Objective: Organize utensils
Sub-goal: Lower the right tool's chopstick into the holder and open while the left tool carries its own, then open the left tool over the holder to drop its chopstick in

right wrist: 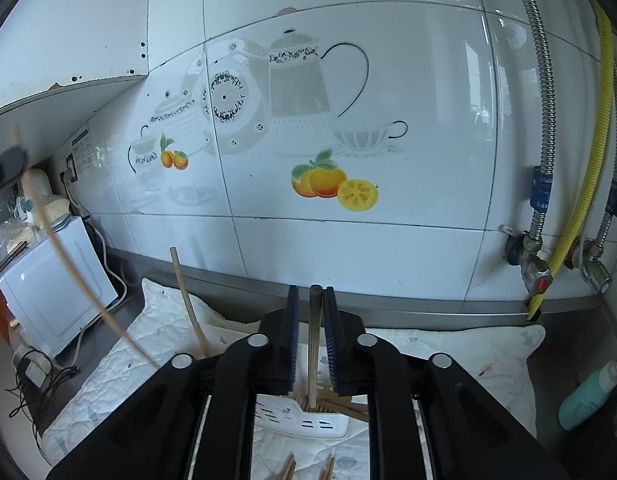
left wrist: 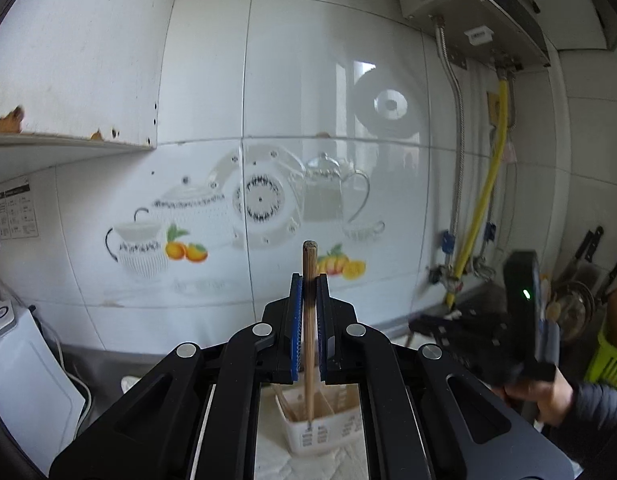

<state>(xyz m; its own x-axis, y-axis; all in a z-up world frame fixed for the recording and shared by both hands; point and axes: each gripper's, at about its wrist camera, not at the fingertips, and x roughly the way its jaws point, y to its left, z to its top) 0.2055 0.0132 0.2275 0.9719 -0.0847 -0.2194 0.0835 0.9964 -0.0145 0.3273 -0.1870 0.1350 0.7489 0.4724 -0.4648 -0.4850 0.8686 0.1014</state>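
My left gripper (left wrist: 308, 280) is shut on a wooden chopstick (left wrist: 309, 320) that stands upright, its lower end down in the white slotted utensil holder (left wrist: 328, 432). My right gripper (right wrist: 311, 292) has a second wooden chopstick (right wrist: 314, 344) standing between its jaws, with a small gap on each side; its lower end reaches into the holder (right wrist: 304, 420). Another chopstick (right wrist: 188, 304) leans out of the holder to the left. The right gripper also shows blurred at the right of the left wrist view (left wrist: 468, 332).
A quilted white cloth (right wrist: 148, 344) covers the counter under the holder, with loose chopsticks (right wrist: 288, 470) on it. A white appliance (right wrist: 52, 288) and cables stand left. Pipes and a valve (right wrist: 536, 268) are right, with a teal bottle (right wrist: 588, 396). Tiled wall behind.
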